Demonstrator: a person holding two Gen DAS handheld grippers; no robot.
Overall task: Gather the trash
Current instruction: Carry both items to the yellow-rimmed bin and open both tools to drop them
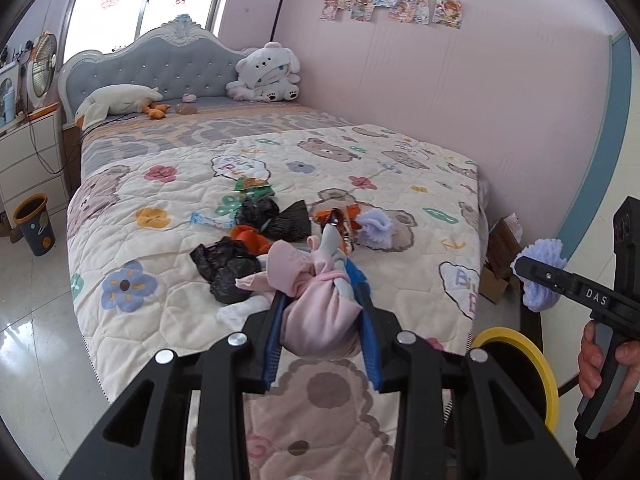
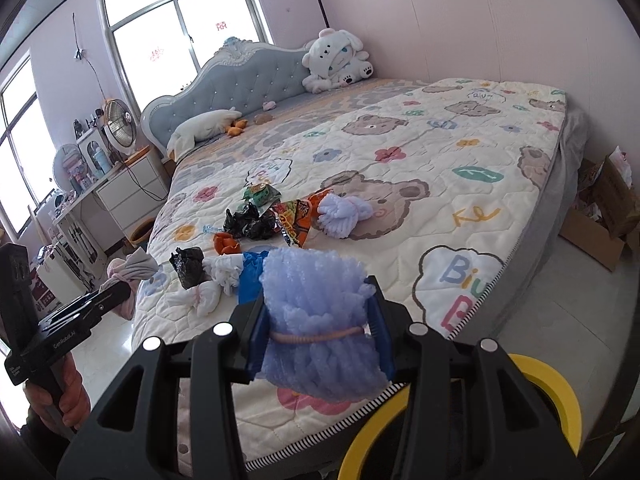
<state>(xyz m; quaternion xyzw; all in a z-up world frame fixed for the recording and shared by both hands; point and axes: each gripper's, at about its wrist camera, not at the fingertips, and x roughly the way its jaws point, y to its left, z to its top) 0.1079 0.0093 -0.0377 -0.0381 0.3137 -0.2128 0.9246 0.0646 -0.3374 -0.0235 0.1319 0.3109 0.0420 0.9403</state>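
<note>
A quilted bed [image 2: 460, 152] carries scattered trash [image 1: 256, 216] (black bags, wrappers) near its foot; a yellow-rimmed bin [image 2: 560, 392] stands just beside. Left hand-held gripper [image 1: 322, 300] clamps a pink cloth bundle [image 1: 316, 304]; right hand-held gripper [image 2: 320, 320] grips a lavender fluffy bundle [image 2: 320, 320].

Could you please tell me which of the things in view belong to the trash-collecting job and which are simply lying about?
Belongs to the job:
- pink-grey cloth bundle clamped in the left gripper
- lilac fluffy bundle clamped in the right gripper
- black bags, snack wrappers on the quilt
- yellow-rimmed bin

Just lying about:
- white plush toy
- goose plush
- fan
- cardboard box
</note>
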